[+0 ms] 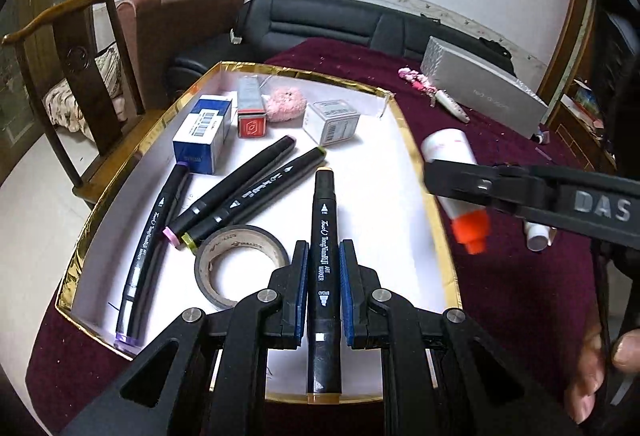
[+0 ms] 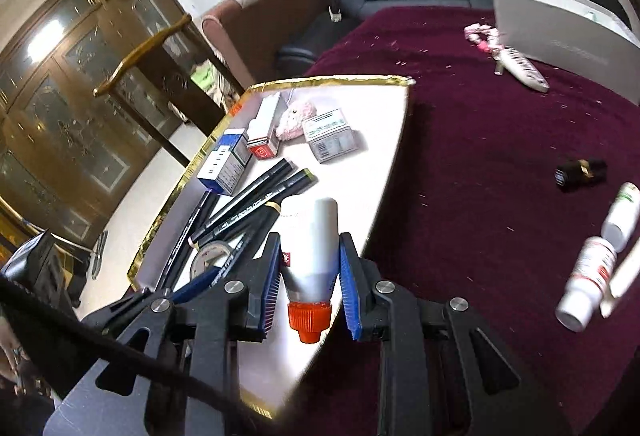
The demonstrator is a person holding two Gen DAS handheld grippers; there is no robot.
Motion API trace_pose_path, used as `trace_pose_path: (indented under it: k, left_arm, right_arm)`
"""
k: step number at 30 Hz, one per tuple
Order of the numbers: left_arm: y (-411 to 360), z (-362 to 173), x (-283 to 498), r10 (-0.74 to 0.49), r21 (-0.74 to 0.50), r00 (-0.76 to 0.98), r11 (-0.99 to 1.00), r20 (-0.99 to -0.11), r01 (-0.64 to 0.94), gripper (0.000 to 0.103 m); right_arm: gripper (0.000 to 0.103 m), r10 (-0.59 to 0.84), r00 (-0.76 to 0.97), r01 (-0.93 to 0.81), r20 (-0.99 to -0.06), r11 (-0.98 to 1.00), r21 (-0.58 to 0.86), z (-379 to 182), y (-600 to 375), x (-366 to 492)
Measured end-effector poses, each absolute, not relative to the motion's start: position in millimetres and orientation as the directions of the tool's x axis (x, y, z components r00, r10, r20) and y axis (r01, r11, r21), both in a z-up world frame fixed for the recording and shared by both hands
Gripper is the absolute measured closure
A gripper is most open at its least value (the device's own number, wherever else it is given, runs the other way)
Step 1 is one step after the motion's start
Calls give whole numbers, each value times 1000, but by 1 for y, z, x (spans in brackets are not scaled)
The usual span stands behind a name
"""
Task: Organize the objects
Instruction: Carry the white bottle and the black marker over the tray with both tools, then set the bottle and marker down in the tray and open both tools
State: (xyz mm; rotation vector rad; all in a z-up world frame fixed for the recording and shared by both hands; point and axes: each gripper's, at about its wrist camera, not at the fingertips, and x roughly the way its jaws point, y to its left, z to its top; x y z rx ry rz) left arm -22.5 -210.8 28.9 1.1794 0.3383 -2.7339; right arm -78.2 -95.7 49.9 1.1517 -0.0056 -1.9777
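Observation:
A gold-rimmed white tray (image 1: pixel 416 155) lies on the maroon tablecloth. My left gripper (image 1: pixel 324 256) has a black art marker (image 1: pixel 323 236) between its blue pads, with small gaps either side; the marker lies in the tray. My right gripper (image 2: pixel 310 256) is shut on a white glue bottle with an orange cap (image 2: pixel 310 256), held over the tray's right edge. The bottle also shows in the left wrist view (image 1: pixel 456 171), with the right gripper (image 1: pixel 440 181) across it. Three more markers (image 1: pixel 240 187), a tape roll (image 1: pixel 240 264) and small boxes (image 1: pixel 204 135) lie in the tray.
On the cloth to the right lie two white bottles (image 2: pixel 592 272), a small black bottle (image 2: pixel 580 171), a pink-trimmed pen (image 2: pixel 524 69) and a long silver box (image 2: pixel 560 35). A wooden chair (image 1: pixel 80 55) and black sofa (image 1: pixel 320 19) stand behind the table.

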Motion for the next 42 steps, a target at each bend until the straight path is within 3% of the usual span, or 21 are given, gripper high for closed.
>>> trace_pose_path:
  k: [15, 19, 36, 42]
  left_arm:
    - [-211, 21, -26, -69, -110, -660, -968, -748, 226, 91]
    - [-207, 21, -25, -20, -146, -658, -970, -753, 197, 92]
    - [-224, 37, -6, -54, -133, -683, -967, -729, 218, 91]
    - [-232, 38, -3, -57, -141, -683, -963, -728, 232, 91]
  right_arm:
    - [78, -486, -215, 653, -847, -717, 245, 13, -151, -92]
    - [78, -463, -233, 655, -855, -725, 214, 14, -153, -91]
    - [78, -425, -228, 673, -876, -719, 174, 8, -172, -83]
    - [69, -470, -190, 674, -862, -700, 234, 10, -172, -81]
